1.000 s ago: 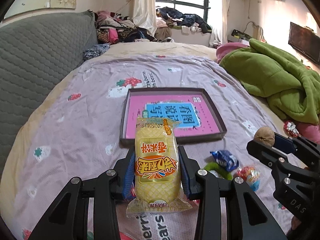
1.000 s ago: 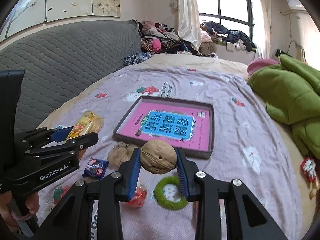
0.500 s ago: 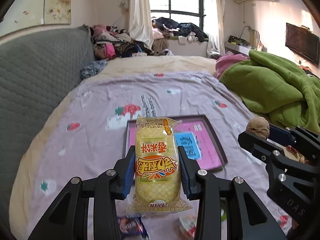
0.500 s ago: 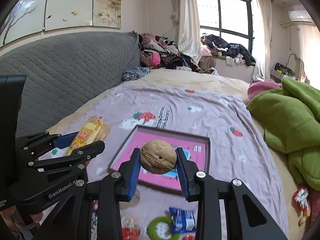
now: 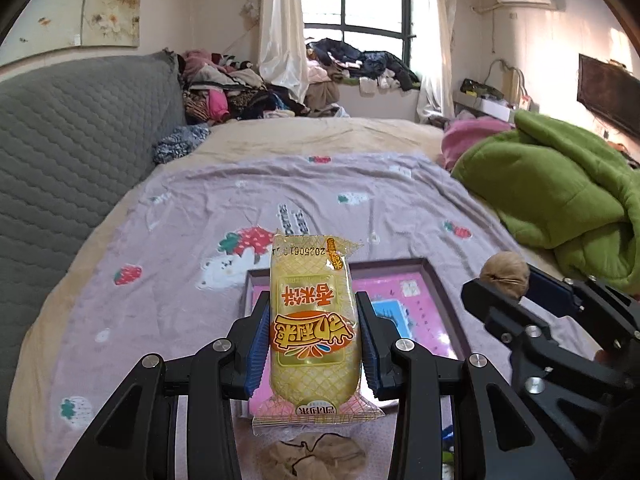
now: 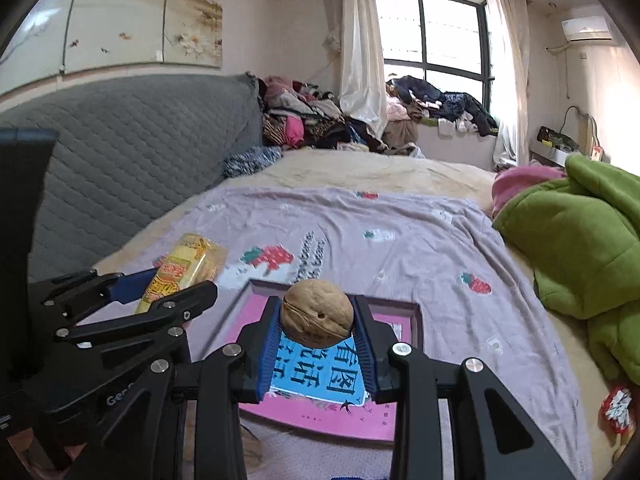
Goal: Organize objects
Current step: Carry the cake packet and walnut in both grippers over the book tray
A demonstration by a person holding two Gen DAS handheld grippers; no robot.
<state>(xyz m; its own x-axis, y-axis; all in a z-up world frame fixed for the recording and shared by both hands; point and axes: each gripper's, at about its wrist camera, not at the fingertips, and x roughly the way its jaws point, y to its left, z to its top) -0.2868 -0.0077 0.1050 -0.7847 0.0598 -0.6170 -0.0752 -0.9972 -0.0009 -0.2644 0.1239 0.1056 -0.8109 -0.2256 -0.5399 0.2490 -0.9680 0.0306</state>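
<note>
Bedroom, working over a bed with a lilac strawberry-print sheet point(image 5: 192, 248), grey quilted headboard point(image 5: 60, 152) on the left, green blanket point(image 5: 560, 200) far right. My left gripper point(image 5: 313, 344) is clamped on the yellow snack packet point(image 5: 313, 320), held upright, pads on both long edges. Centre: shallow dark-rimmed tray point(image 6: 416, 320) with a pink and blue sheet inside, just below and ahead of both tools. My right gripper point(image 6: 316, 344) is pinching the walnut point(image 6: 316, 314) across its middle. Both loads are airborne, neither touching the tray. To finish this well I'd lower each until the item nearly meets the tray floor, keep the two tools apart, release the walnut low so it doesn't roll out, and lay the packet flat.
</note>
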